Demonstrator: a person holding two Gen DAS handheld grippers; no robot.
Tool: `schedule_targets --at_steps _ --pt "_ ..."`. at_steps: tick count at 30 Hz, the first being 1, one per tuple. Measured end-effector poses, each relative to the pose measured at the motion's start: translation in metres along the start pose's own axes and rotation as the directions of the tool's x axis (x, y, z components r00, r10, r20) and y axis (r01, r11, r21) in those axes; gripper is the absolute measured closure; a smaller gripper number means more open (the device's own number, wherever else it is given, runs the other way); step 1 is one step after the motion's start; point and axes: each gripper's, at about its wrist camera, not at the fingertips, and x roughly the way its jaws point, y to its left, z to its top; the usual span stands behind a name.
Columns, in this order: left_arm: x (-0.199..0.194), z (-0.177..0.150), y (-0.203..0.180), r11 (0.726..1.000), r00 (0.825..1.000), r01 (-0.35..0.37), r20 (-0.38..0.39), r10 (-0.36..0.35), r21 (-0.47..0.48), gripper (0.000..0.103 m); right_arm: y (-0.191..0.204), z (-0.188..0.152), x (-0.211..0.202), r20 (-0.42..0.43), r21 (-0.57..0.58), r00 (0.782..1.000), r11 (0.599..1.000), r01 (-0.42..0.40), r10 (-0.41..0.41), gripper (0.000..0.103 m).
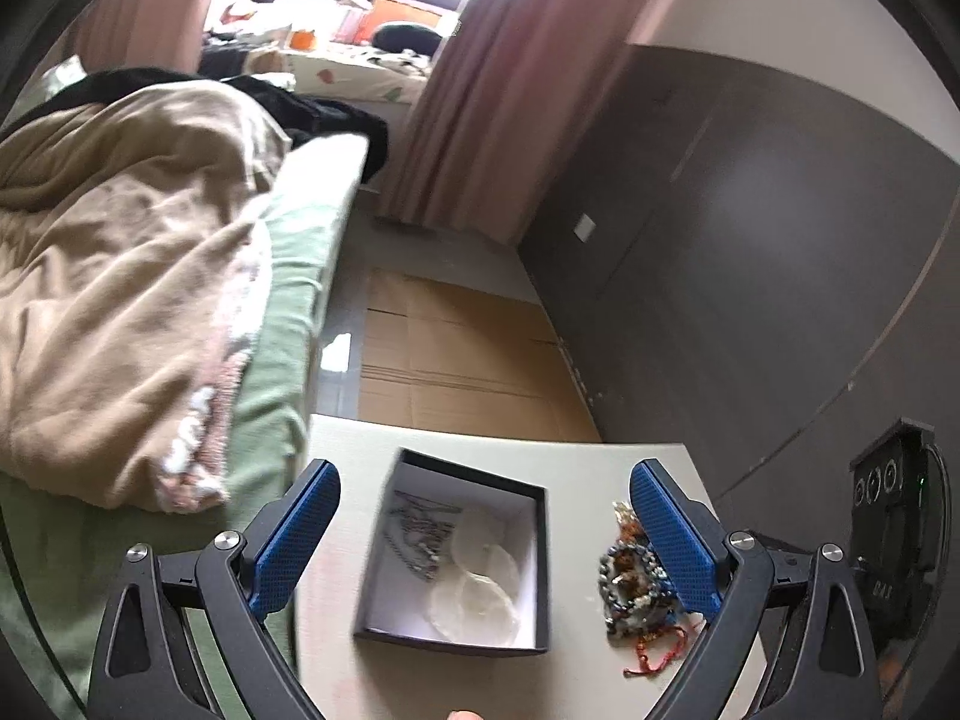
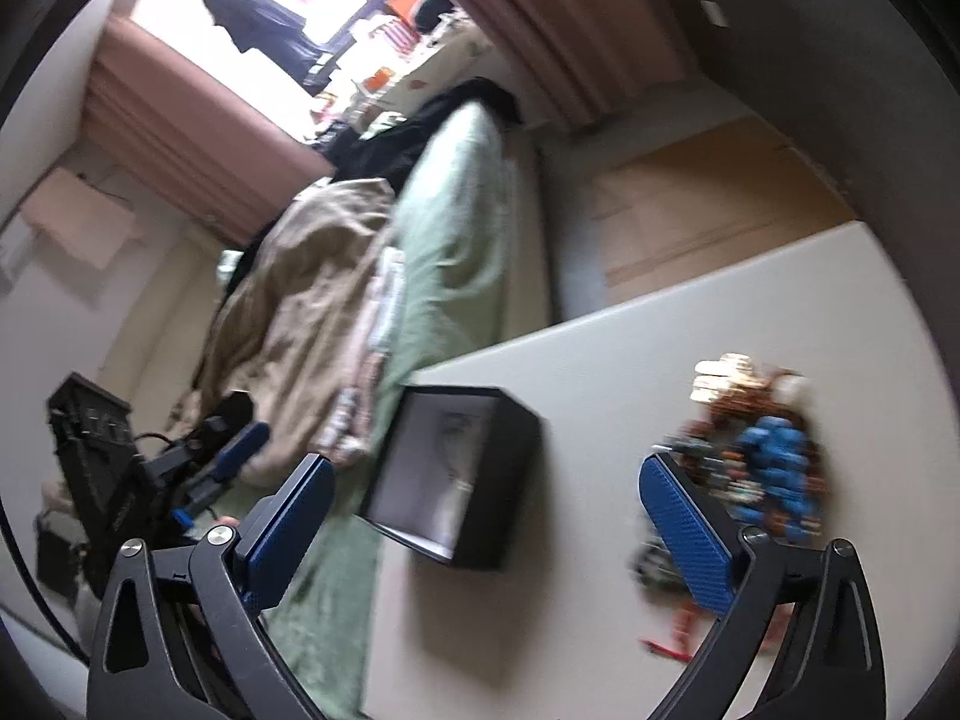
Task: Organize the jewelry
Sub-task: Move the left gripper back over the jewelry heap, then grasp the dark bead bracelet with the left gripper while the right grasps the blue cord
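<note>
A black open box (image 1: pixel 456 564) with a white lining sits on the pale table (image 1: pixel 588 468). A silver chain (image 1: pixel 420 534) and clear bangles (image 1: pixel 480 576) lie inside it. A heap of beaded bracelets (image 1: pixel 636 582) lies to its right on the table. My left gripper (image 1: pixel 486 540) is open and empty above the box, its blue fingers (image 1: pixel 294 540) on either side. In the right wrist view, my right gripper (image 2: pixel 486 534) is open and empty, with the box (image 2: pixel 468 468) between its fingers and the blurred bead heap (image 2: pixel 762 456) beside the right finger (image 2: pixel 684 528).
A bed with a green sheet (image 1: pixel 282 324) and a beige blanket (image 1: pixel 120 276) adjoins the table's left side. Flattened cardboard (image 1: pixel 456 354) covers the floor beyond. A dark wall panel (image 1: pixel 750 252) stands to the right. The left gripper also shows in the right wrist view (image 2: pixel 222 468).
</note>
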Motion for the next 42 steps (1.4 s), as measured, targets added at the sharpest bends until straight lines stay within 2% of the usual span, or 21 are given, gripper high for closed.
schedule_targets --at_steps 12,18,22,25,34,42 --pt "0.030 -0.026 -0.062 0.990 0.994 0.088 -0.071 -0.080 0.110 0.006 -0.051 0.001 -0.037 0.018 0.045 0.993 0.992 0.116 -0.117 0.001" --pt "0.048 -0.044 -0.091 0.977 0.985 0.129 -0.137 -0.106 0.170 0.023 -0.077 0.002 -0.061 0.046 0.077 0.986 0.984 0.158 -0.162 0.001" --pt "0.060 -0.057 -0.106 0.968 0.978 0.143 -0.183 -0.105 0.207 0.034 -0.087 0.002 -0.074 0.061 0.084 0.984 0.983 0.164 -0.169 0.001" --pt "0.068 -0.067 -0.116 0.959 0.971 0.151 -0.216 -0.099 0.239 0.036 -0.094 0.001 -0.080 0.065 0.086 0.982 0.982 0.170 -0.175 0.001" --pt "0.103 -0.100 -0.133 0.932 0.945 0.139 -0.327 -0.024 0.335 0.052 -0.106 0.001 -0.087 0.063 0.092 0.982 0.981 0.172 -0.178 0.001" --pt "0.120 -0.112 -0.132 0.926 0.937 0.126 -0.349 0.006 0.355 0.060 -0.109 0.000 -0.085 0.049 0.096 0.983 0.980 0.172 -0.177 0.001"
